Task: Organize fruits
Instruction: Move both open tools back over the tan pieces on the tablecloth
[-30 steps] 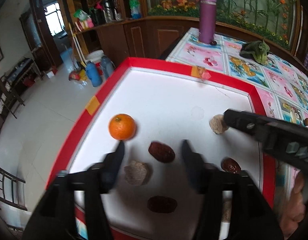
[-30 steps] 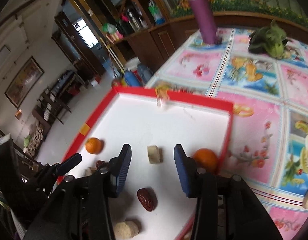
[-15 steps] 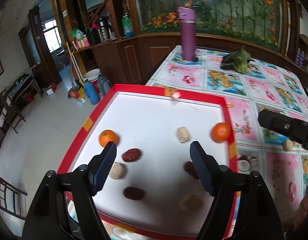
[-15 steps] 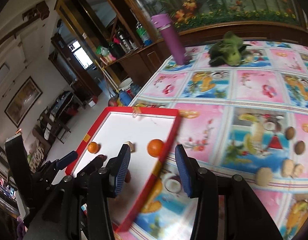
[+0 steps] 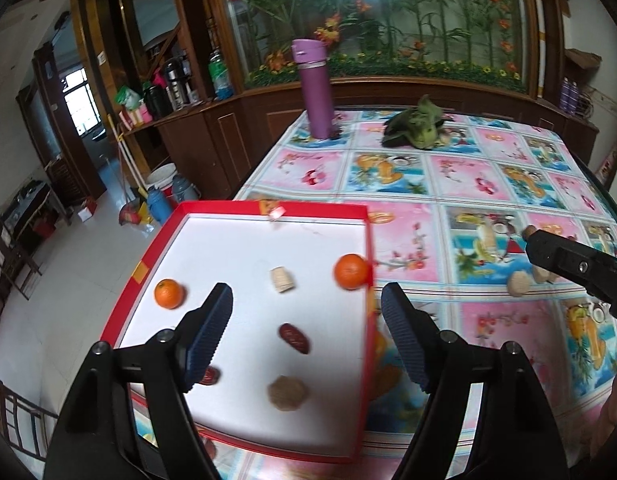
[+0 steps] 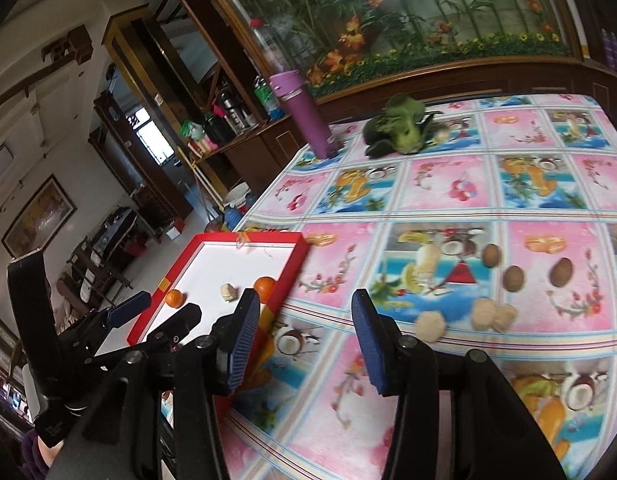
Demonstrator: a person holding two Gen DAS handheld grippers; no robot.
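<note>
A white tray with a red rim (image 5: pixel 220 205) lies at the table's left edge. It holds two oranges (image 5: pixel 169 293) (image 5: pixel 350 272), a pale chunk (image 5: pixel 282 279), a dark red date (image 5: pixel 294 338) and a walnut (image 5: pixel 287 393). A second date (image 5: pixel 210 376) is half hidden behind my left finger. My left gripper (image 5: pixel 306 300) hangs open above the tray's right half, holding nothing. My right gripper (image 6: pixel 304 300) is open and empty over the tablecloth, just right of the tray (image 6: pixel 296 256). Further right on the cloth lie brown round fruits (image 6: pixel 513 278) and pale walnuts (image 6: pixel 429 325).
A purple flask (image 5: pixel 314 88) and a bunch of green leaves (image 5: pixel 414 128) stand at the far side of the table. A wooden cabinet runs behind the table. The floor drops away left of the tray. The patterned cloth (image 6: pixel 448 184) stretches between tray and flask.
Both grippers have drawn back from the tray and swung right. The left jaws stand wider. The right wrist view has gone from the tray to the cloth with the loose fruits.
</note>
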